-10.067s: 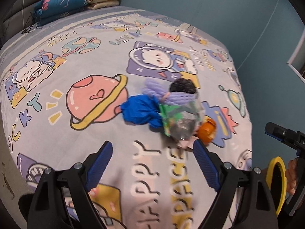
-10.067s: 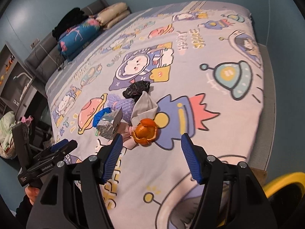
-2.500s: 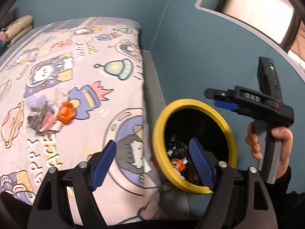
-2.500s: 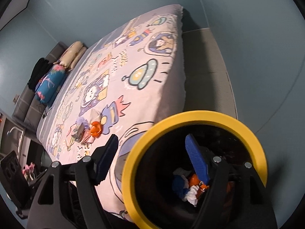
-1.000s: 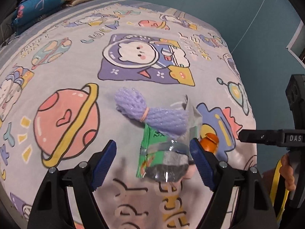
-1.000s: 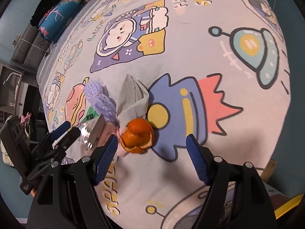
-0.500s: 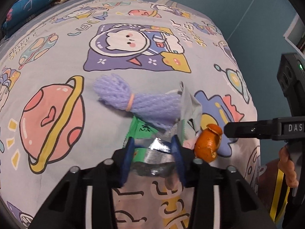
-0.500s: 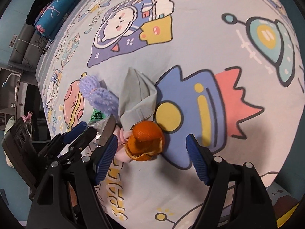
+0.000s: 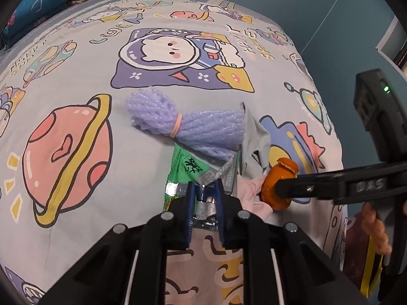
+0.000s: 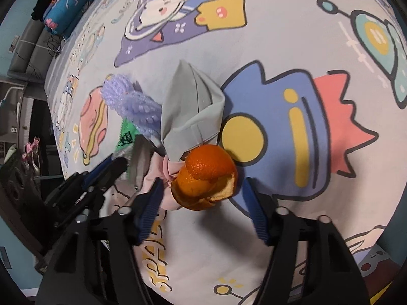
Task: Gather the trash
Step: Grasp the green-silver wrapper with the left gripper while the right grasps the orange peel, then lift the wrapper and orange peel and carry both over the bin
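A small heap of trash lies on the cartoon-print bedsheet (image 9: 76,81). My left gripper (image 9: 204,190) has its jaws closing, and the blue pads pinch the silver end of a green snack wrapper (image 9: 188,167). Above the wrapper lie a purple foam net (image 9: 188,124) and a folded grey paper (image 9: 254,137); a pink tissue (image 9: 250,190) sits to the right. My right gripper (image 10: 201,185) points down over the orange peel (image 10: 206,175). Its jaws are closing, with the peel between them and a gap on each side. The left gripper (image 10: 119,165) shows at the wrapper (image 10: 127,134).
The bed's edge runs close on the right, with a blue wall beyond. A yellow bin rim (image 9: 368,267) shows low beside the bed, behind a person's hand (image 9: 374,228). Folded pillows (image 9: 38,0) lie at the far head of the bed.
My left jaws have gone from wide apart to pinched on the wrapper. The right gripper has sunk closer to the orange peel and its jaws have narrowed around it.
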`<state>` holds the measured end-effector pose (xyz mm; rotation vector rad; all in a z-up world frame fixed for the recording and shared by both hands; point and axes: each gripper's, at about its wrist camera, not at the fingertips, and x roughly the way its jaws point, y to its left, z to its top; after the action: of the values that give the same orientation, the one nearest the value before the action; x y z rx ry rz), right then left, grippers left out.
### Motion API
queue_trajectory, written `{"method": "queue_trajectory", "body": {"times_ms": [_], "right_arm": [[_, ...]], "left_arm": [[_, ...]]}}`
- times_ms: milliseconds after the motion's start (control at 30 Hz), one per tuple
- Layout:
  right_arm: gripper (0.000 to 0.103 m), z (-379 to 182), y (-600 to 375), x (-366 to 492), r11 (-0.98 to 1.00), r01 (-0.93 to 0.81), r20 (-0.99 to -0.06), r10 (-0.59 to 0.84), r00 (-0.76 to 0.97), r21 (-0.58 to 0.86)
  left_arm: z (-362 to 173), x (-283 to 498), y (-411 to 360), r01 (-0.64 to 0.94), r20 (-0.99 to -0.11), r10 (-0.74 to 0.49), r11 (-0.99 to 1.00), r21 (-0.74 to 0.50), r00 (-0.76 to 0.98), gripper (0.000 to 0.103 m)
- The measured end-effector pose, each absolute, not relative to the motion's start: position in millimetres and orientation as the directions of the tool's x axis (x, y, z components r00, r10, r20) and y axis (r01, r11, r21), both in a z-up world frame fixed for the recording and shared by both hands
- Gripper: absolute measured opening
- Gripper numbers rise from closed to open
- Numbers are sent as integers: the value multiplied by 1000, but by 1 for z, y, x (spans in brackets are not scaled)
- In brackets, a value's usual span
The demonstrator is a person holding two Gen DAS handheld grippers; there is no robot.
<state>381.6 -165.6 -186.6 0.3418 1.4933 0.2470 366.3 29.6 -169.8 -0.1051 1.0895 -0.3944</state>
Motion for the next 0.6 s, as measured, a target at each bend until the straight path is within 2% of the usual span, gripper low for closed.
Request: {"method": "queue_trajectory", "body": {"times_ms": [200,267,333,600], "right_arm": [[45,-186,-163,382,939,39,-938,339,78,343],[36,-185,-163,383,941,38,-939,333,84,337],[32,-182,-163,383,944,30,-941,325,94,329],[28,-172,-165,373,948,23,-941,311,131,316]], "left_arm": [[-163,363,39,253,-832,-368,925,-283,416,11],[-160,361,45,244,-828,-373,924,-293,418,11],[-157,360,49,240,-826,-371,926,-293,425,10],[-146,347,63,230,-818,-362,930,-286,447,9]]}}
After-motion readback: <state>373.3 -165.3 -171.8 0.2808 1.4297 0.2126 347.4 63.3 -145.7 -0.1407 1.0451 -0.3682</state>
